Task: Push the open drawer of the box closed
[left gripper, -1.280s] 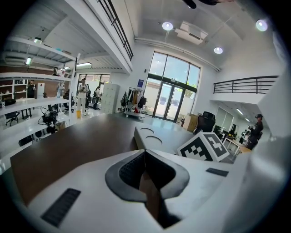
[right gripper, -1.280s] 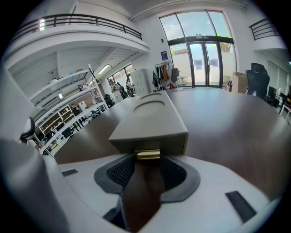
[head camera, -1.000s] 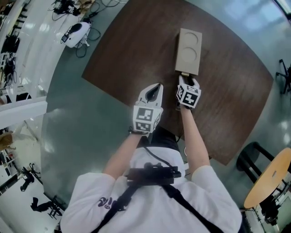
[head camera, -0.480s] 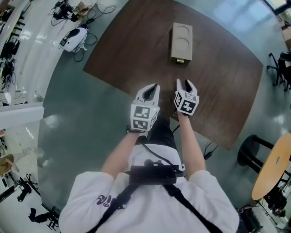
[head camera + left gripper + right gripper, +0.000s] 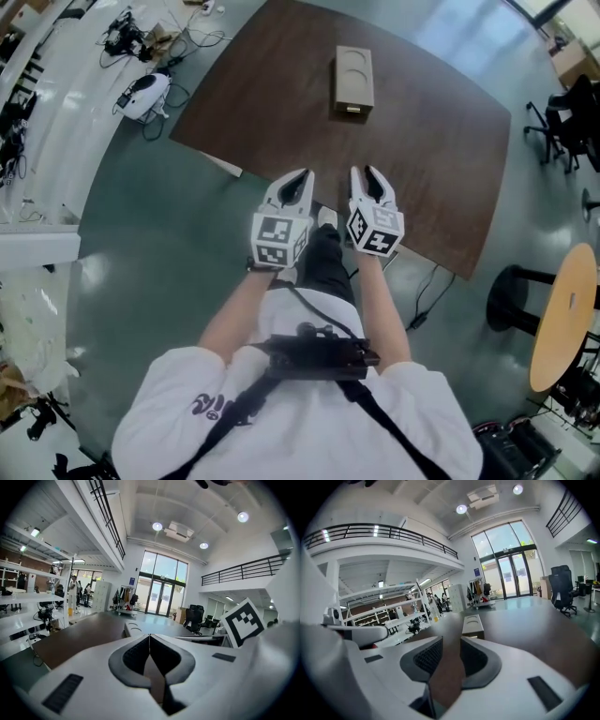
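The box (image 5: 353,77) sits at the upper centre on the table (image 5: 441,159), its drawer pushed in. Both grippers hover at mid-frame, well apart from it. The left gripper (image 5: 298,178) is clenched and empty; the right gripper's (image 5: 367,174) jaws stand apart, closing on nothing.

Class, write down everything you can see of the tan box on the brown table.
The tan box is a long rectangular block, cardboard- or wood-like, lying flat on the dark brown table, toward its far side. Its top has two round recesses in a row. The end facing the person shows the drawer front, which looks pushed in about flush. Nothing but the table touches it.
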`<state>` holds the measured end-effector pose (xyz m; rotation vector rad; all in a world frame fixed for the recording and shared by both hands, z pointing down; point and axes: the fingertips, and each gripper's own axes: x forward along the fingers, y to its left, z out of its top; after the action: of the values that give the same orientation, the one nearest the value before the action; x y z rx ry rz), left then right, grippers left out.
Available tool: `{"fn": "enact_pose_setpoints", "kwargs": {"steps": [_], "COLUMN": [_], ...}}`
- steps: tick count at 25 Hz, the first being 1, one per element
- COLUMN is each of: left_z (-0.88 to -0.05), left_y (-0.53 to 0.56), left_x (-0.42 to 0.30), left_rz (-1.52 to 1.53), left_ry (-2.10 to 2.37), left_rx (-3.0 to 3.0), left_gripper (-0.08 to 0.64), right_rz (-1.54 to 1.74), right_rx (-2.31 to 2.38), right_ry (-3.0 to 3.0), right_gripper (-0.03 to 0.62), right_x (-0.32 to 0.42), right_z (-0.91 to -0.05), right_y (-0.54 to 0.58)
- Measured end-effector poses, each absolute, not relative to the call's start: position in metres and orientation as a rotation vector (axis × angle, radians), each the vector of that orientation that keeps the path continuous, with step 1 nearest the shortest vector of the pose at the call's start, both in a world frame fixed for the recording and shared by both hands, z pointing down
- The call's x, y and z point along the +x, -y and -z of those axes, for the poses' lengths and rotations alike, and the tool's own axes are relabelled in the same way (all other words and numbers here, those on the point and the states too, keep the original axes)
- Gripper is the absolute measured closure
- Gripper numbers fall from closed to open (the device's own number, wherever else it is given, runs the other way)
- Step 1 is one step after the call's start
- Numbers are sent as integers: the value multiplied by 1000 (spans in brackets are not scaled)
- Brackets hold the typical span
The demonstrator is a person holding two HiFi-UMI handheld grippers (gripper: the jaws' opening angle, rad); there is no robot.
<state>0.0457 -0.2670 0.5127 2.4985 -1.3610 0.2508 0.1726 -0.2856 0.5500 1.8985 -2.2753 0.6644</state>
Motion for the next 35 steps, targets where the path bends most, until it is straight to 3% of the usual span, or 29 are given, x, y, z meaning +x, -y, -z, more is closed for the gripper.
{"fn": "enact_pose_setpoints", "kwargs": {"steps": [11, 25, 35], "left_z": [-444, -423, -424], "left_y": [227, 200, 197], "left_x": [53, 59, 75], "left_rz": [-91, -50, -68], "left_ry": [1345, 1326, 1305], "left_rx": [2620, 2692, 2690], "left_gripper": [551, 551, 551], "right_rz": [-375, -132, -198], "right_rx": [1974, 1992, 2031], "right_ry": [2439, 2399, 2396], "right_gripper": [586, 586, 586], "right_x": [153, 148, 172], "right_z": [-454, -424, -424], "right_y": [219, 184, 191]}}
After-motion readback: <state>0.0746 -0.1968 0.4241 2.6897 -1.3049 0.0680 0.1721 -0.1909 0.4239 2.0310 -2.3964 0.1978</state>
